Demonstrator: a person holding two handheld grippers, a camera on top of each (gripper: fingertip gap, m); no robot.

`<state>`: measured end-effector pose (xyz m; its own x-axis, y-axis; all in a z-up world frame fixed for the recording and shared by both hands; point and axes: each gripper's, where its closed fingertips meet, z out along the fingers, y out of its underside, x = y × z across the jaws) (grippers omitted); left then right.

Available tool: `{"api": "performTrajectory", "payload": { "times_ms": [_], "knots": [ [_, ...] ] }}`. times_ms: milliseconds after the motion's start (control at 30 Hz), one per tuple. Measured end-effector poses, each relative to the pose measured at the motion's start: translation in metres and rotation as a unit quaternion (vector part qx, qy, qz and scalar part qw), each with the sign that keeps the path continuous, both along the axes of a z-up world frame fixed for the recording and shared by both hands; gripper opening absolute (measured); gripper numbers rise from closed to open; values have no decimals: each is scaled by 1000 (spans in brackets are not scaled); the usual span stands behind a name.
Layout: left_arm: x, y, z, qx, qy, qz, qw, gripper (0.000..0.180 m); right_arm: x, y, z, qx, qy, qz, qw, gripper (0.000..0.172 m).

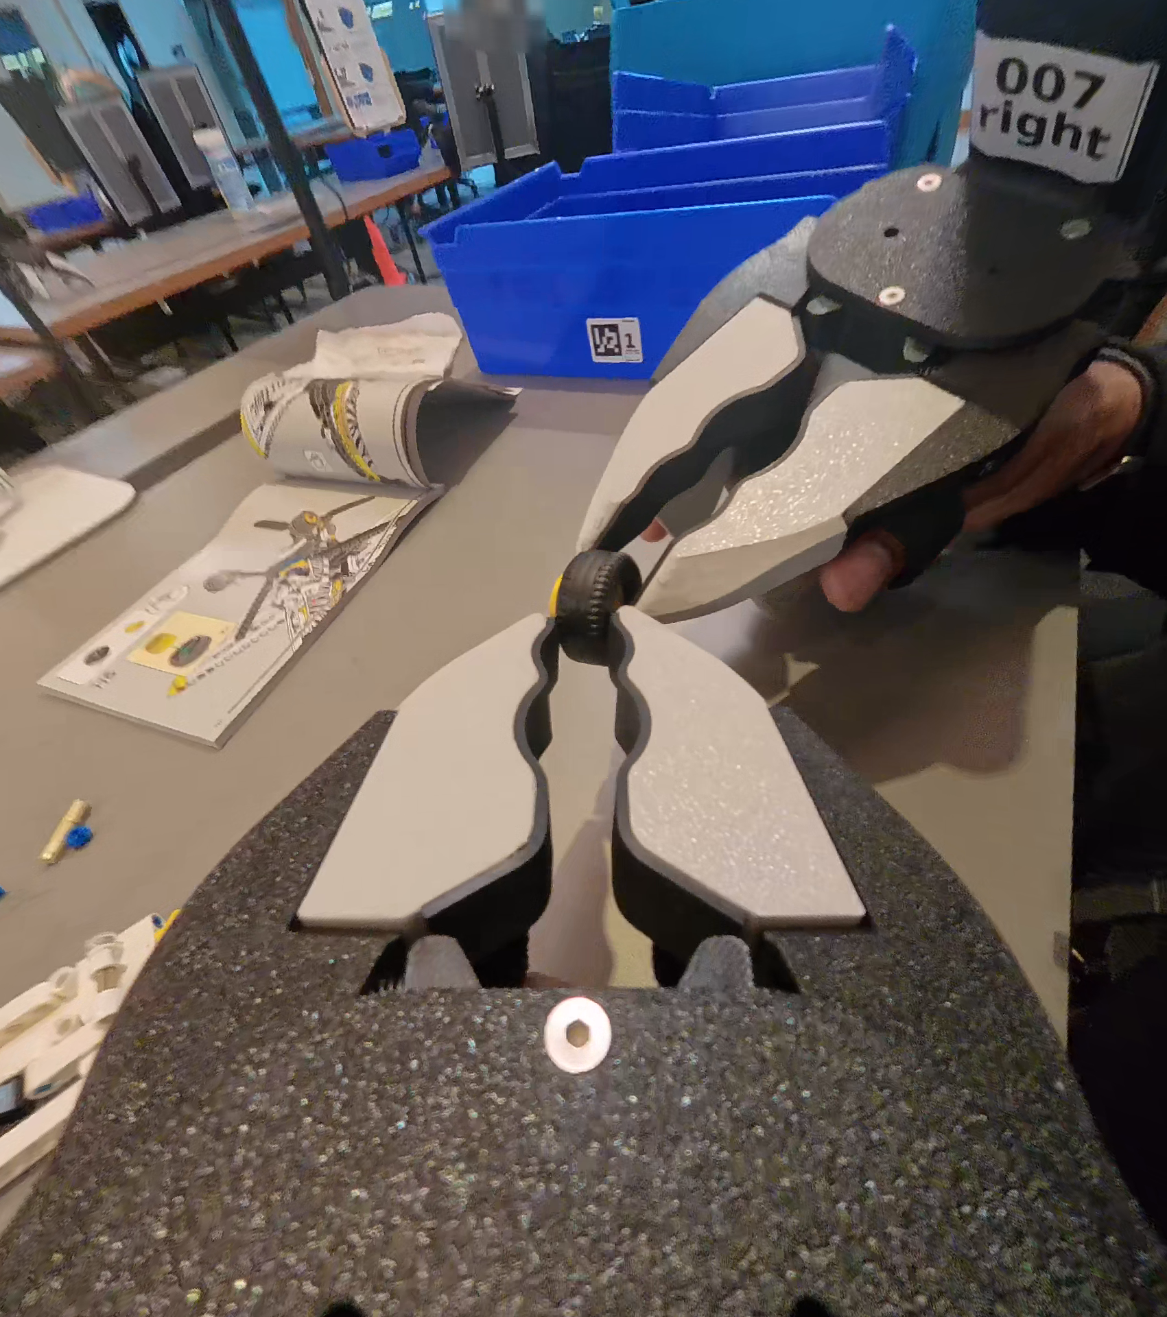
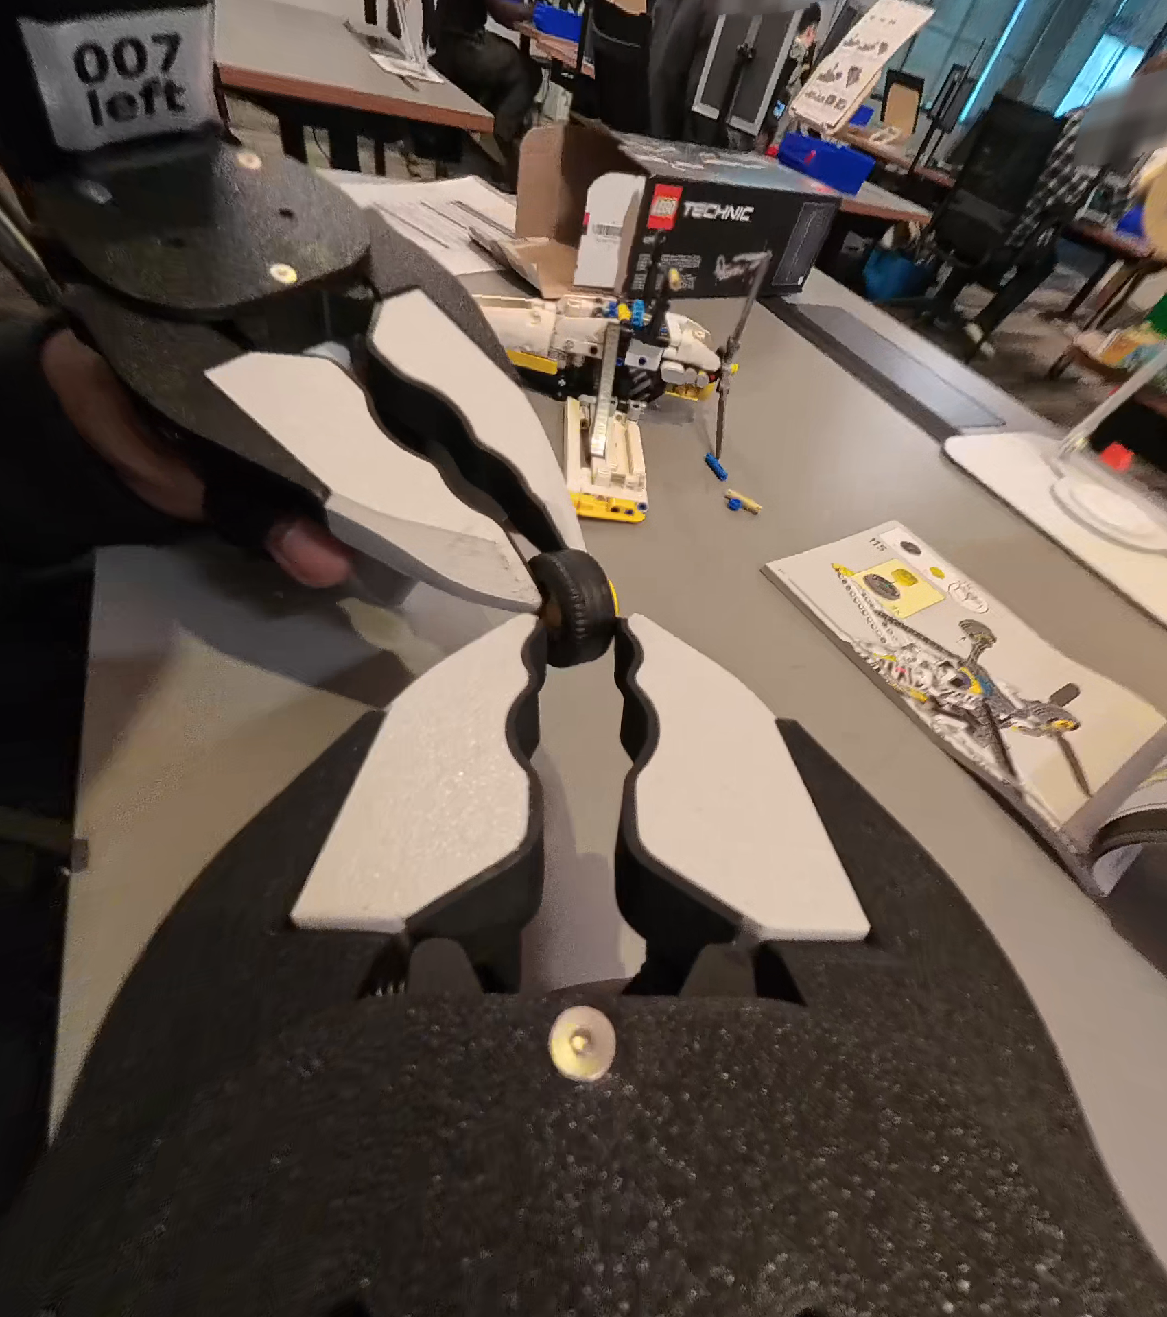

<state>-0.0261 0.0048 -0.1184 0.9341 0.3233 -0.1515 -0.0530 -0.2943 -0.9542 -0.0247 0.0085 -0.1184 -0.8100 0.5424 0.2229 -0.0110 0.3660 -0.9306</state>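
Wheel (image 1: 594, 602) (black tyre, yellow hub) sits above the grey table (image 1: 423, 541), pinched at the tips of both the left gripper (image 1: 584, 634) and the right gripper (image 2: 577, 631). Risk: such shallow tip grips could let it twist free and drop.

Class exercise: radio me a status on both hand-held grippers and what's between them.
Left hand-held gripper and right hand-held gripper both shut on black wheel with yellow hub. Wheel above grey table. Nothing between them.

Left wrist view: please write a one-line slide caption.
Both grippers pinch one small black tyre on a yellow hub.
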Motion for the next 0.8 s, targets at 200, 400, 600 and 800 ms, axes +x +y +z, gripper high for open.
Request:
{"api": "performTrajectory", "payload": {
  "times_ms": [200, 400, 600, 800],
  "knots": [
    [22, -3, -6, -33, 90, -2, 995, 14, 20, -4, -3, 46, 80, -15, 996, 14],
    [24, -6, -12, -30, 70, -3, 997, 14, 22, -7, -5, 65, 104, -30, 992, 14],
    [25, -6, -17, -56, 100, 14, 993, 13, 22, -7, -10, 93, 101, -44, 990, 14],
    [29, -7, -13, -68, 164, 35, 984, 12, 24, -6, -10, 82, 87, -89, 989, 13]
  ]
}}
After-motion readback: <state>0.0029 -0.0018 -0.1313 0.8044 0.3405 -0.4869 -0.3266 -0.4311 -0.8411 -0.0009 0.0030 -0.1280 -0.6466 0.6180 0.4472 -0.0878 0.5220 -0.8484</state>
